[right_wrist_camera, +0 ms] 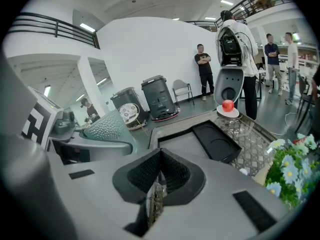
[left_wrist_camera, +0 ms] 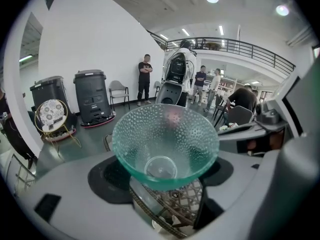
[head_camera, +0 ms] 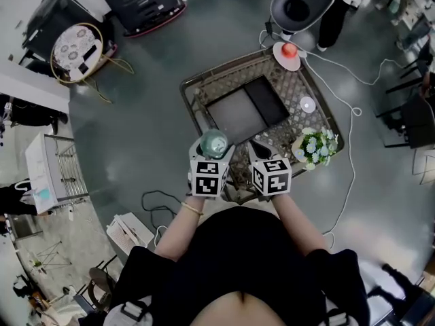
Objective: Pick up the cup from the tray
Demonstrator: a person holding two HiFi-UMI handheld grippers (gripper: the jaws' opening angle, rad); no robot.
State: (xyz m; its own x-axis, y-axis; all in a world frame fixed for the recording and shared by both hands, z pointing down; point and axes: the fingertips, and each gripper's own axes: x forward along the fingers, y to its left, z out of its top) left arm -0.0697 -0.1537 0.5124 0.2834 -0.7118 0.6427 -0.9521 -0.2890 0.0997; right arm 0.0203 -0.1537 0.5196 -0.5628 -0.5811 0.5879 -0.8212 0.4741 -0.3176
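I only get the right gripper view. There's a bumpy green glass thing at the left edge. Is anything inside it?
Observer: Nothing. The left gripper view looks straight into the cup, which the left gripper holds by its sides. It's empty right down to its clear bottom.
Operator: Is it sitting on the black tray?
Observer: No. The head view shows it held over the near edge of the table, not over the tray.
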